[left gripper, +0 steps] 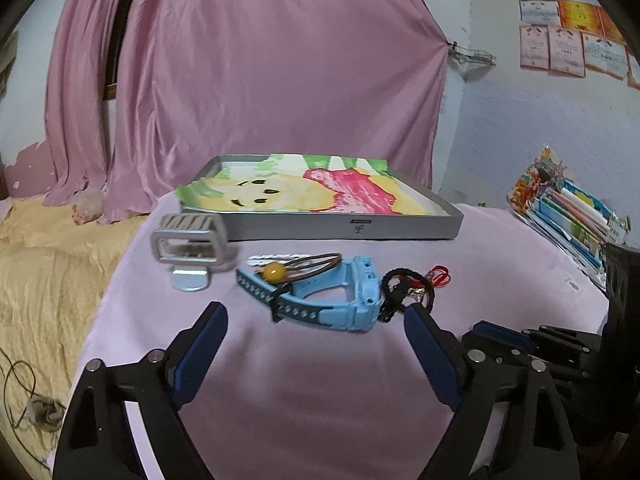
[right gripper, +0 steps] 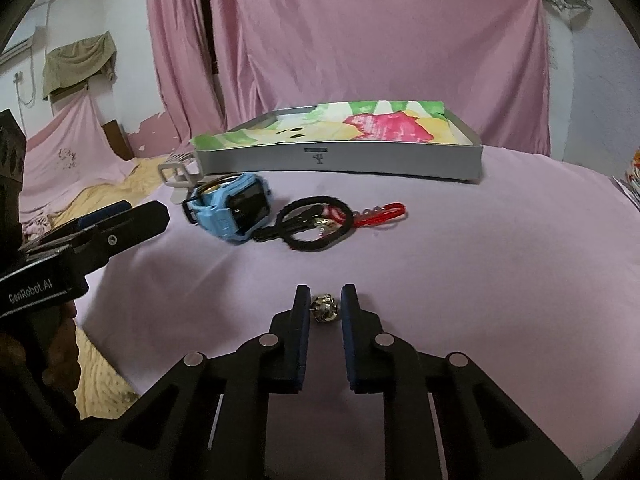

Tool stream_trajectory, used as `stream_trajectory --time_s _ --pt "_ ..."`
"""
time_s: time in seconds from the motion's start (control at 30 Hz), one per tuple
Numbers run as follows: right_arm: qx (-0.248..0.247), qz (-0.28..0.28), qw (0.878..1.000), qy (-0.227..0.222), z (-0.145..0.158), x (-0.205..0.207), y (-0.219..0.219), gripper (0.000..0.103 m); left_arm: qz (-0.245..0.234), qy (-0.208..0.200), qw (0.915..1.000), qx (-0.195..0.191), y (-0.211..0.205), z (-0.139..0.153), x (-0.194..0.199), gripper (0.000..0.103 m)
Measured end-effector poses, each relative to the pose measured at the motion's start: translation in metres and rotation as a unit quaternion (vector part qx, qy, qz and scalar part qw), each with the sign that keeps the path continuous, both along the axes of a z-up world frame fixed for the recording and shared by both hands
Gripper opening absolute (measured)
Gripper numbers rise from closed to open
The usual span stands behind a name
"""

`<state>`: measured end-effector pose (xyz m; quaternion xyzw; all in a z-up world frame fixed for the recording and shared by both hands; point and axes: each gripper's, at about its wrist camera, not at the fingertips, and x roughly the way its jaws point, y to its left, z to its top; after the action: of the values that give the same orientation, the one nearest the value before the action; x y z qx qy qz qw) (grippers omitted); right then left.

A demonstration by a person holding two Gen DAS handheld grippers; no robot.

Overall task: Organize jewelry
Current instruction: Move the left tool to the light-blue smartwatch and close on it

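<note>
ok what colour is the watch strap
Light blue with darker perforated sections; the watch shows best in the left wrist view.

Bare cloth [right gripper: 500, 280] nearside (open); watch [right gripper: 236, 208], tray [right gripper: 360, 160] block beyond.

My left gripper [right gripper: 120, 216] and right gripper [right gripper: 325, 306] are matte black with silver screws, navy pads inside each finger; "GenRobot.AI" marks the left's body.

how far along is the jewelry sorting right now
Barely started: the gray tray shows only its colourful liner. The right gripper has a small metal bell between its fingers. The blue watch, black band, and red cord wait on the cloth.
</note>
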<state>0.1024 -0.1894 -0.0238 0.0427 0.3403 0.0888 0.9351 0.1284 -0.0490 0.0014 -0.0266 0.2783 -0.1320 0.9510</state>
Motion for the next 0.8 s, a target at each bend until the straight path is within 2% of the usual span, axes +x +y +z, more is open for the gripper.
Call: stream_trajectory --time_s 0.4,0.47,0.8 --pt "0.021 -0.005 1.0 0.004 0.0 0.009 -0.011 0.012 -0.027 0.02 0.9985 0.043 -0.033 -0.001 0.026 0.067" --pt "0.024 -0.004 1.0 0.003 -0.001 0.011 -0.012 0.012 -0.029 0.03 0.9981 0.045 -0.035 -0.002 0.029 0.059" --pt "0.039 -0.002 0.999 0.0 -0.003 0.012 -0.015 0.012 -0.024 0.054 0.9955 0.074 -0.042 -0.006 0.038 0.048"
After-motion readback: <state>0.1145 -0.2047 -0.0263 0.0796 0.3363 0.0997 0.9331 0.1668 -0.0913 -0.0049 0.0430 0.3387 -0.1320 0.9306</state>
